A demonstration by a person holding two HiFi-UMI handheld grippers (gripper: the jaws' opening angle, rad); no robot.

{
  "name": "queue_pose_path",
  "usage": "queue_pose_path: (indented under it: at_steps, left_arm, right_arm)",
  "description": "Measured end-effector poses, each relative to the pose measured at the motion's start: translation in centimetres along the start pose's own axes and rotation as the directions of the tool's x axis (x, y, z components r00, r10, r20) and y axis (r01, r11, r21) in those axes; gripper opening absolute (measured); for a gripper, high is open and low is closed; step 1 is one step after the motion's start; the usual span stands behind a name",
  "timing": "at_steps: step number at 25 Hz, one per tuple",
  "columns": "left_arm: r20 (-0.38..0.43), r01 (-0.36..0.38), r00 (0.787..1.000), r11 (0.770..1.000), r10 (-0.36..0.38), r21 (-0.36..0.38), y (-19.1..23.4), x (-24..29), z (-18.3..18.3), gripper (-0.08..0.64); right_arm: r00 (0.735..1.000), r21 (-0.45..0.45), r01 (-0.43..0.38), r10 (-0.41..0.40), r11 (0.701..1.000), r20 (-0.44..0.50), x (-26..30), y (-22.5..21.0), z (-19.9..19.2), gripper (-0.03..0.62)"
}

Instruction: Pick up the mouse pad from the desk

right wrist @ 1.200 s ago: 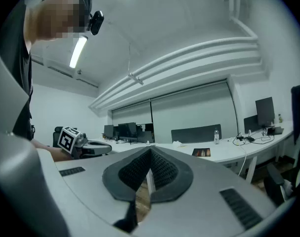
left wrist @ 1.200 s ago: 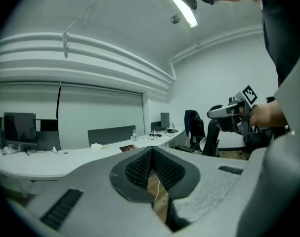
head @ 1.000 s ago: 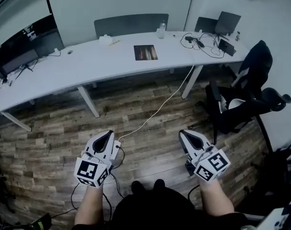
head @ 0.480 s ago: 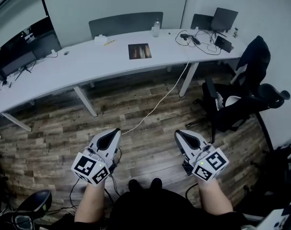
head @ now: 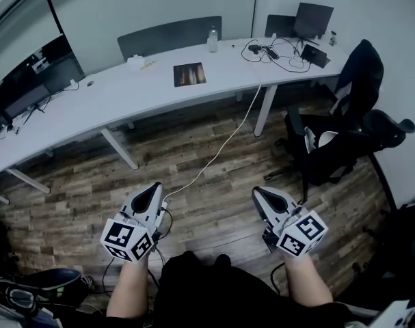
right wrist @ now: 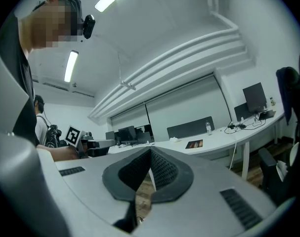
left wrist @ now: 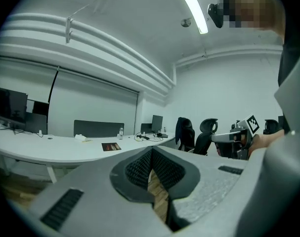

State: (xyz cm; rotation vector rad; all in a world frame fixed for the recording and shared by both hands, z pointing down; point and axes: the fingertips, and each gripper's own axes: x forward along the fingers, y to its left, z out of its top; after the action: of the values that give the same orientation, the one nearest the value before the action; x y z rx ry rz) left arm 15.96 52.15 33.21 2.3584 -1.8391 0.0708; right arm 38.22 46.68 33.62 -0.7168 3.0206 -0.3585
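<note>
The mouse pad [head: 189,74] is a dark rectangle with a reddish print, lying flat on the long white desk [head: 111,101] far ahead; it shows small in the left gripper view [left wrist: 110,146] and the right gripper view [right wrist: 194,144]. My left gripper [head: 148,198] hangs over the wooden floor, well short of the desk, its jaws shut and empty. My right gripper [head: 264,197] is level with it to the right, also shut with nothing held. Both point toward the desk.
A clear bottle [head: 212,39], a small box [head: 134,61] and tangled cables with a monitor [head: 312,20] sit on the desk. A white cable [head: 221,145] trails across the floor. Black office chairs [head: 344,135] stand at the right; monitors [head: 29,80] at the left.
The view has shifted: the desk and mouse pad now sit further left and slightly higher. Both grippers stay shut, held low in front of me.
</note>
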Motion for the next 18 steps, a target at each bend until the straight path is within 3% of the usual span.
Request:
queue_pose_path:
  at_steps: [9, 18]
  left_arm:
    - [0.043, -0.029, 0.999, 0.999, 0.030, -0.015, 3.0, 1.8, 0.2, 0.005]
    - [0.091, -0.005, 0.996, 0.999, 0.009, -0.044, 14.7, 6.1, 1.6, 0.005]
  right_arm:
    - [1.000, -0.006, -0.015, 0.014, 1.000, -0.022, 2.6, -0.7, -0.1, -0.006]
    - [0.999, -0.039, 0.002, -0.004, 0.999, -0.049, 14.9, -1.5, 1.0, -0.006]
